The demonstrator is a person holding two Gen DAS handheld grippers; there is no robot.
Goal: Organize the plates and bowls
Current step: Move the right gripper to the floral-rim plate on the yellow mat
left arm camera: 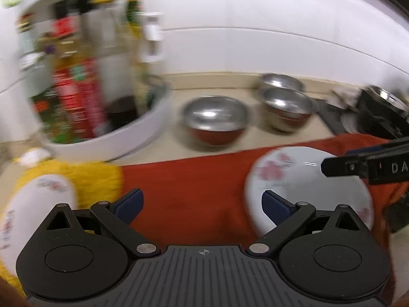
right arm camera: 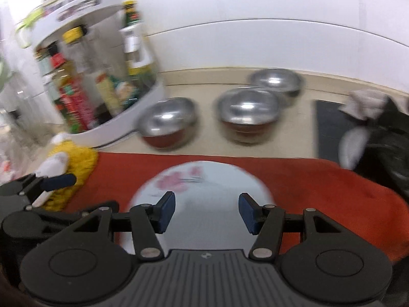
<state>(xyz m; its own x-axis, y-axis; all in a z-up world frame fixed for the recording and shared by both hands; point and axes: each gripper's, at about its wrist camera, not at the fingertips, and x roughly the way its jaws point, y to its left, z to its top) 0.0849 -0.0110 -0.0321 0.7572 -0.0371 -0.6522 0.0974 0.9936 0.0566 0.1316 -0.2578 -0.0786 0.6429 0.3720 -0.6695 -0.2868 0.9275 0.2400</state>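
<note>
1. Roughly: beige countertop point(right arm camera: 204, 143), white tiled wall point(right arm camera: 255, 46) behind, red cloth point(right arm camera: 319, 179) spread along the front edge.
2. White two-tier condiment rack point(right arm camera: 122, 128) with bottles at left; three steel bowls point(right arm camera: 168, 120) behind the cloth, upright, rims up.
3. Floral plate point(right arm camera: 204, 192) lies flat, face up, on the red cloth; round, no long axis.
4. Second floral plate point(left arm camera: 38, 209) on a yellow cloth point(left arm camera: 97, 176), far left.
5. My right gripper point(right arm camera: 207, 212) hangs over the plate, fingers apart, gripping nothing.
6. My left gripper point(left arm camera: 202, 204) is spread wide over the cloth, empty.
</note>
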